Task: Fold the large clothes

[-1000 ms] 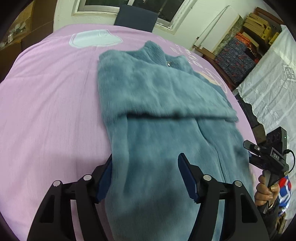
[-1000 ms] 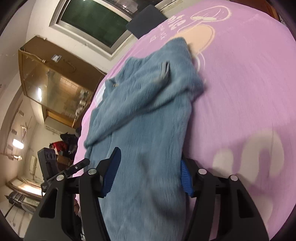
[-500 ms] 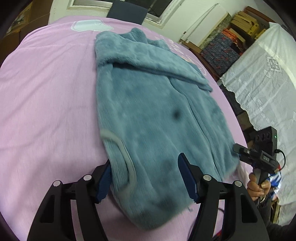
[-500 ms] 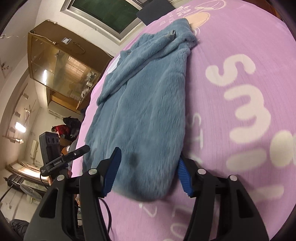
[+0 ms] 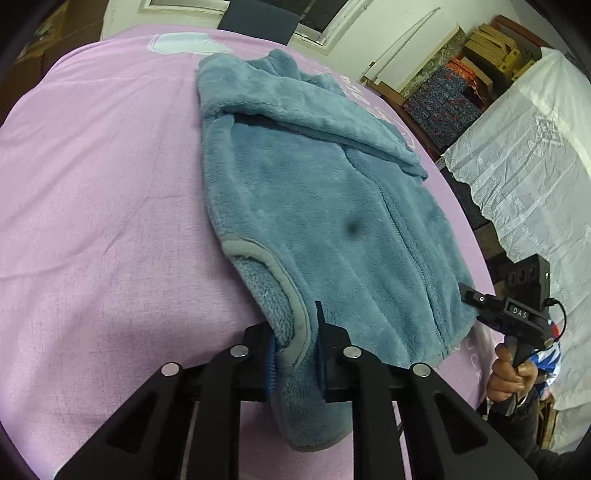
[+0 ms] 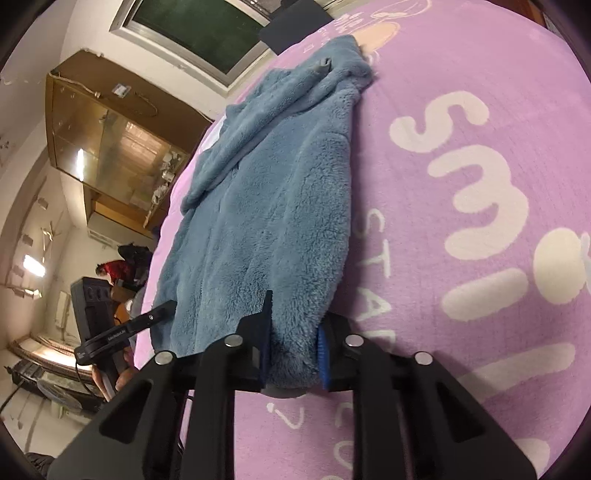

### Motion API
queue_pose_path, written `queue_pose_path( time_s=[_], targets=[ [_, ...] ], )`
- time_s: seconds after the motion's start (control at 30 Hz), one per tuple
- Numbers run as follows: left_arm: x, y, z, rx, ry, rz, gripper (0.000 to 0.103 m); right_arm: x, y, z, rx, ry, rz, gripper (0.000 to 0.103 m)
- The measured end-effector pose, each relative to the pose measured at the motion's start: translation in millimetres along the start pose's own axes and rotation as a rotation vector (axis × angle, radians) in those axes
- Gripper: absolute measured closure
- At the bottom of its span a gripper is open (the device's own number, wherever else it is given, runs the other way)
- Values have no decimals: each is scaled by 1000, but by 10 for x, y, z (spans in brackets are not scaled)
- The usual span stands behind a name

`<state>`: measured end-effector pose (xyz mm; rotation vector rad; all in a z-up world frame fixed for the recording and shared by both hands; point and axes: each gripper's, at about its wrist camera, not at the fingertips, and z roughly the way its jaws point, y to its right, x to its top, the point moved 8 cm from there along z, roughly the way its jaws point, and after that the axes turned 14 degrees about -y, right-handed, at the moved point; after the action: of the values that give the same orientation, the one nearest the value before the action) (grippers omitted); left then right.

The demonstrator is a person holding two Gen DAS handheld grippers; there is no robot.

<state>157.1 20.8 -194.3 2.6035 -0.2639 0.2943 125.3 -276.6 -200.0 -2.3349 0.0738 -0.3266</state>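
A blue-grey fleece jacket lies lengthwise on the pink sheet, collar at the far end and one sleeve folded across the chest. My left gripper is shut on the near-left hem corner with its grey trim. In the right wrist view the jacket runs away from my right gripper. That gripper's jaws are closing, and its pads press on the fleece at the near-right hem corner. Each gripper shows in the other's view: the right gripper at the jacket's right edge, the left gripper at its left.
The sheet carries white lettering. A dark chair stands beyond the far end. Stacked boxes and a white lace cloth fill the right side. A glass-fronted cabinet hangs on the left. A hand holds the right gripper's handle.
Both grippers drew back along the jacket to its near hem. Their jaws, wide apart before, have closed on the two hem corners.
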Motion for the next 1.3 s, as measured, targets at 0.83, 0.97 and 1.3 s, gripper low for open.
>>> queue_pose_path(
  time_s=[0.83,0.97,1.3],
  targets=[
    [105,231,-314,22,60,74,89,89,-158,-267,41,61,-35,90],
    [296,354,-482,46,103,104,89,226,-262,-396,50,89,-58,90],
    [868,554,-653,128,166,133,89,799,-651,-580,46,155,-108,90]
  ],
)
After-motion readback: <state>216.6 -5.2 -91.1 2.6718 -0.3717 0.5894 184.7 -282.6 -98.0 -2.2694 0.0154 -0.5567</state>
